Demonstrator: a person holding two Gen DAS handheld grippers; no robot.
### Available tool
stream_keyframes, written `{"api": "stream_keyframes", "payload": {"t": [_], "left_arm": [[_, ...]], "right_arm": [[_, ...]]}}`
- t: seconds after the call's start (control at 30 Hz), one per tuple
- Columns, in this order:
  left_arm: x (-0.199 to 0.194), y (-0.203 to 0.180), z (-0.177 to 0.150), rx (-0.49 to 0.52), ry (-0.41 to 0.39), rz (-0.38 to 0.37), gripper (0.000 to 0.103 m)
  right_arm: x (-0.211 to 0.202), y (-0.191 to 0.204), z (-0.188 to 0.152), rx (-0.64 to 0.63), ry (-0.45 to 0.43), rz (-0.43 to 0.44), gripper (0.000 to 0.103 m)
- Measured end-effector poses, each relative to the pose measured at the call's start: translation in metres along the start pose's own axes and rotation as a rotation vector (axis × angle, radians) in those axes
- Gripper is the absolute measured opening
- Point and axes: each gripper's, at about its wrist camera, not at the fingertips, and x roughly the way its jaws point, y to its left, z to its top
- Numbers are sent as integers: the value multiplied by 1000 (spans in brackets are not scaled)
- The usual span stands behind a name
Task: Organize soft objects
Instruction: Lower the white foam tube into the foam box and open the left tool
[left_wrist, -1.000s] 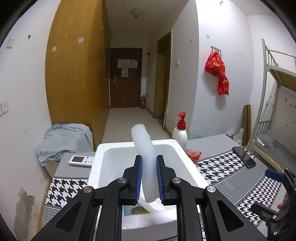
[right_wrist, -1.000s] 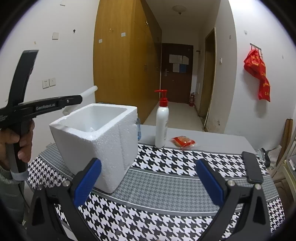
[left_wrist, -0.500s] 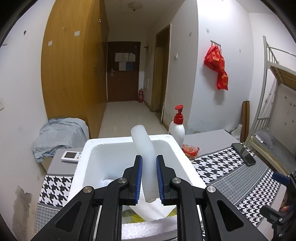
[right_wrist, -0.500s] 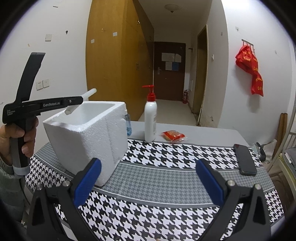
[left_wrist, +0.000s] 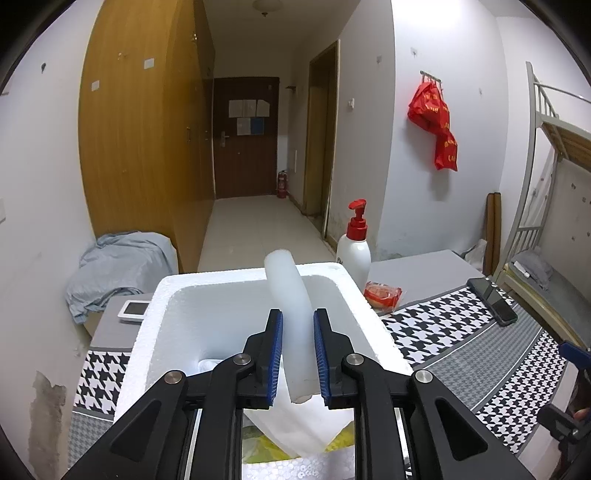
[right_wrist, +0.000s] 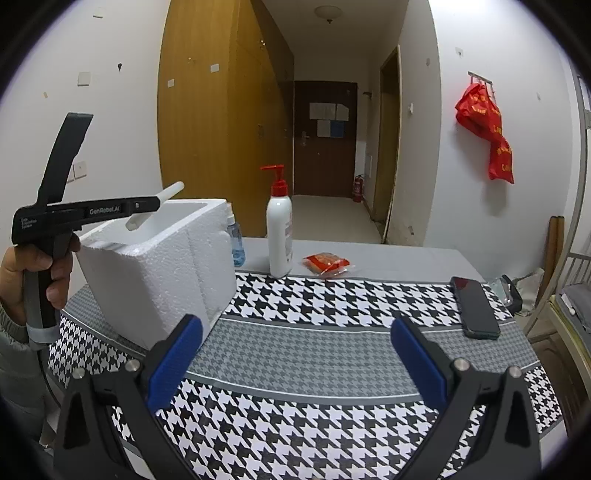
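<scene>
Foam tube (left_wrist: 291, 314) above box rim (left_wrist: 255, 275)

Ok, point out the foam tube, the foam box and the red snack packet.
foam tube (left_wrist: 291, 295), left wrist view, curved middle.
foam box (right_wrist: 166, 273), right wrist view, front wall.
red snack packet (right_wrist: 325, 260), right wrist view, centre.

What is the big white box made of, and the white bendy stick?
The box looks like foam: matte white, with a bumpy, beaded surface and thick walls. The stick, pinched in the left gripper over the box, looks like a soft foam or rubbery tube: smooth, slightly see-through and curved. I can't be sure which.
</scene>
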Motion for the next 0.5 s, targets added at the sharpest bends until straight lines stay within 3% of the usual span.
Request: {"api": "stream_keyframes", "payload": {"t": [0.1,0.23,0.27,0.33,0.43,0.5], "left_arm": [[2,0,0,3,0,1,21],[3,-1,-1,11,-6,9,33],[2,-1,0,11,-9,21,40],[1,-2,-1,17,-27,46,83],[-8,-3,-2,12,-72,67,96],[-13,-4,-3,1,-83,78,97]], "right_arm": [[0,-2,0,2,-1,-2,103],[-1,-4,-1,5,-1,-1,103],[-1,-5,-1,6,-1,-2,103],[-1,-6,-1,9,-1,-5,103],[-2,-8,-1,11,-3,-5,103],[-4,-9,-1,13,-5,-7,103]]}}
